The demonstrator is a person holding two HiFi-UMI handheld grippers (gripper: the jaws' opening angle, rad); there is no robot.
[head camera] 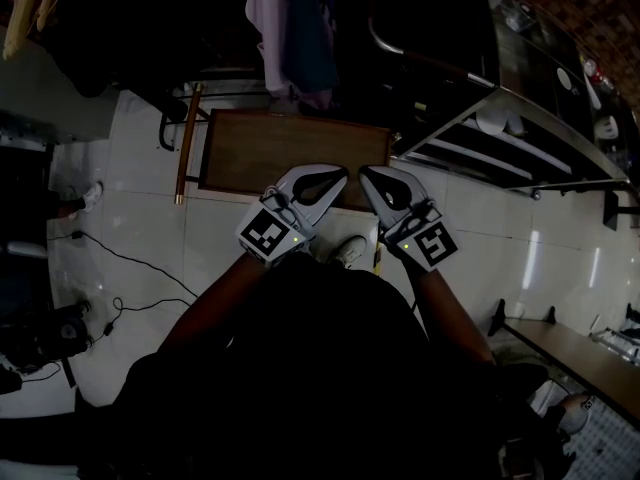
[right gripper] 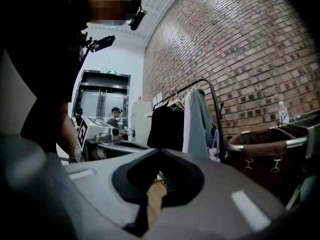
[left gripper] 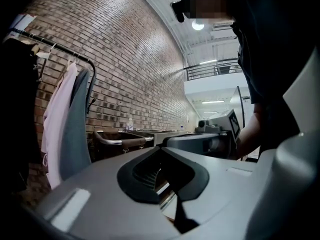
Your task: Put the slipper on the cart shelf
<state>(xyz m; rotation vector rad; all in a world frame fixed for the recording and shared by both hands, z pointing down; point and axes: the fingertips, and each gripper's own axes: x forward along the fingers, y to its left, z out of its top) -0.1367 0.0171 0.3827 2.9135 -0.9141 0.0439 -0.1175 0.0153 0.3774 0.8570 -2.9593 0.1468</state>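
Cart (head camera: 560, 133) off the table's (head camera: 250, 148) right edge, left gripper (head camera: 332, 175) and right gripper (head camera: 374, 176) level over its near edge, both clenched, nothing gripped.

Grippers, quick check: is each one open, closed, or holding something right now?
Left gripper: jaws closed, nothing between them.
Right gripper: jaws closed, nothing between them.

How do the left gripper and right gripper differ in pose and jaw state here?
In the head view the left gripper slants up-right, the right gripper up-left, tips close together over the wooden table. The left gripper's view has the clothes rack at its left; the right gripper's has it ahead. Shared: both jaws shut, nothing between them.
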